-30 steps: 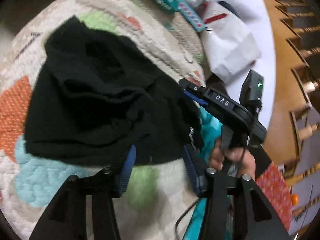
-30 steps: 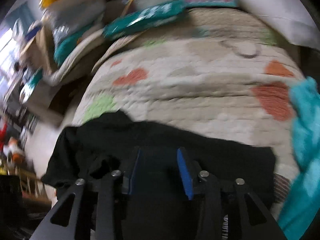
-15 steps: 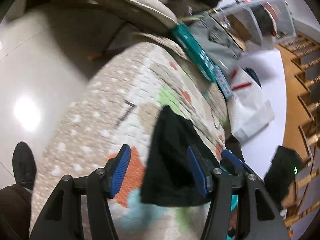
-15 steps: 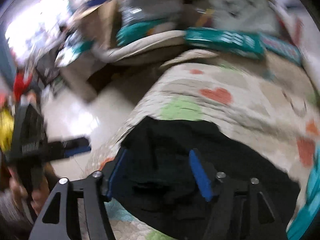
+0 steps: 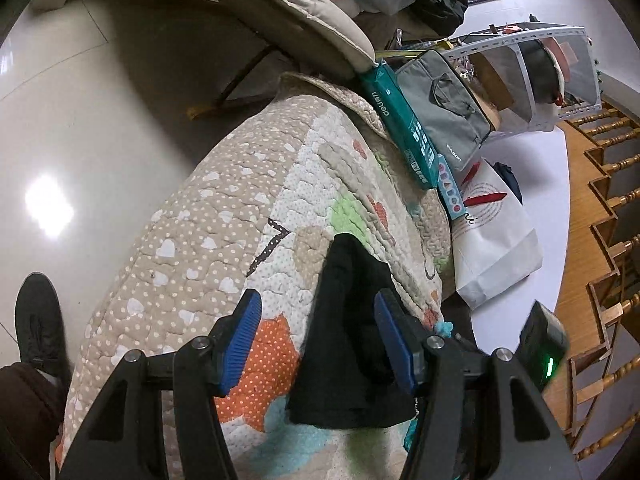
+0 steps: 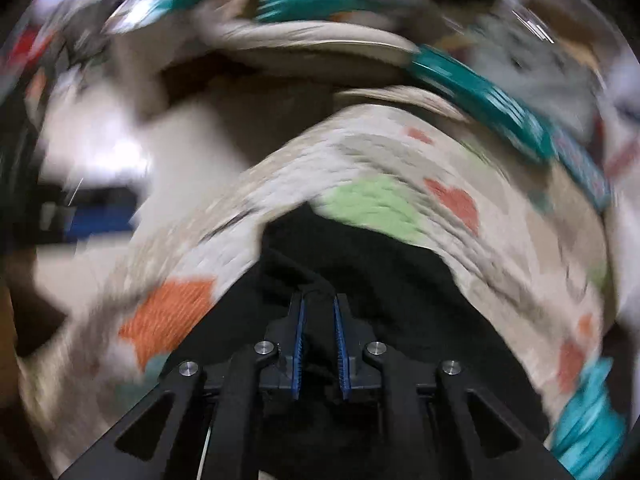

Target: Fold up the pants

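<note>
The black pants (image 5: 348, 332) lie bunched on a patchwork quilt (image 5: 224, 232). My left gripper (image 5: 316, 344) is open and empty, held above the quilt at the near edge of the pants. In the blurred right wrist view, my right gripper (image 6: 319, 344) has its blue pads close together over the black pants (image 6: 380, 280); a fold of black cloth appears to sit between them. The right gripper's body with a green light (image 5: 544, 348) shows at the lower right of the left wrist view.
A teal box (image 5: 404, 128) and a grey bag (image 5: 448, 112) lie at the quilt's far edge. A white paper bag (image 5: 496, 248) stands to the right. A pale tiled floor (image 5: 80, 120) and my shoe (image 5: 38, 320) are on the left. Wooden railings (image 5: 600, 240) run on the right.
My left gripper has lifted off the pants and pulled back. My right gripper's jaws have narrowed from wide open to nearly shut over the pants, and its view swings fast.
</note>
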Demonstrator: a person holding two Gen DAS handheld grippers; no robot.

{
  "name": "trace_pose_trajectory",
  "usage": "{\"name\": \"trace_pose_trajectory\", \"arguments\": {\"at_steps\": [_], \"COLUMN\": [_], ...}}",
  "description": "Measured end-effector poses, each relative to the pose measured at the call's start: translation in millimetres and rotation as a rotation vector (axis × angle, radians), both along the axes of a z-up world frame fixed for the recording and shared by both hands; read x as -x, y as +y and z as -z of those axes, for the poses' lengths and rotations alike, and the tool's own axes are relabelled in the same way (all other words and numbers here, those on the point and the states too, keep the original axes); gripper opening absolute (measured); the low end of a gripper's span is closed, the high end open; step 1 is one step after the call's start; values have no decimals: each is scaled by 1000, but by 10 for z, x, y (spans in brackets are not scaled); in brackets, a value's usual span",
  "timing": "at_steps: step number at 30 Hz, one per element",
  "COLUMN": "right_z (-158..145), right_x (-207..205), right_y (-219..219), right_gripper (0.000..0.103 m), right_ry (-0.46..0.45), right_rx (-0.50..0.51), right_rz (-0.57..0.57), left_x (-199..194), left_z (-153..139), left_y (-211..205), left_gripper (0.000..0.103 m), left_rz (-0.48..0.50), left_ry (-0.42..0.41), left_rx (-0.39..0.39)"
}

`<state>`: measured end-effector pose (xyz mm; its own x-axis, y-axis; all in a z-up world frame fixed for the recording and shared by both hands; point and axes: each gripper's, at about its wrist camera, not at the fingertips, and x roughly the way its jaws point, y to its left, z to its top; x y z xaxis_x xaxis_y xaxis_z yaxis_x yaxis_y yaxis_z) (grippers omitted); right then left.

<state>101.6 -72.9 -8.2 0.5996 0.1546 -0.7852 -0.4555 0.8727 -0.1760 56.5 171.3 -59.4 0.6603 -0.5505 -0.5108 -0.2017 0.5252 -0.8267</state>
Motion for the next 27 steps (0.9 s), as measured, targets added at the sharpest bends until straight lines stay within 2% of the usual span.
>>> {"name": "trace_pose_trajectory", "arguments": {"at_steps": [4,5,6,9,12,15,18,21,25,27], "right_z": [54,91,126,142,-47,-286,-345,-155,349,508], "right_x": [-402,-434,-465,-450,-259,-21,114,126,84,95], "right_y": [-672,-777,-869,-1161,-1380,-1401,-1251,-1072,-1021,-1086], "right_gripper": [15,15,19,53,54,54,52,52,52,52], "right_ry": [77,85,89,91,-2,-69,-27,66,175,201], "right_rx": [-116,-110,-101,-162,-224,-322,-431,-466,-392,-397], "right_rz": [232,274,307,393,471,424,298,234,306,344], "left_x": [-44,-62,-74,-103,-127,-131,-141,-148,-125,-114], "left_z": [45,62,73,115,150,128,110,106,75,41], "left_y": [-77,-108,-138,-236,-314,-399,-516,-662,-744,-723], "left_gripper": [57,57,57,57,57,57,57,57,57,57], "left_rz": [21,27,35,57,82,101,133,170,176,158], "left_ry": [23,27,30,50,59,51,43,47,60,63], "left_rx": [-9,-15,-24,-55,-48,-81,-117,-195,-315,-370]}}
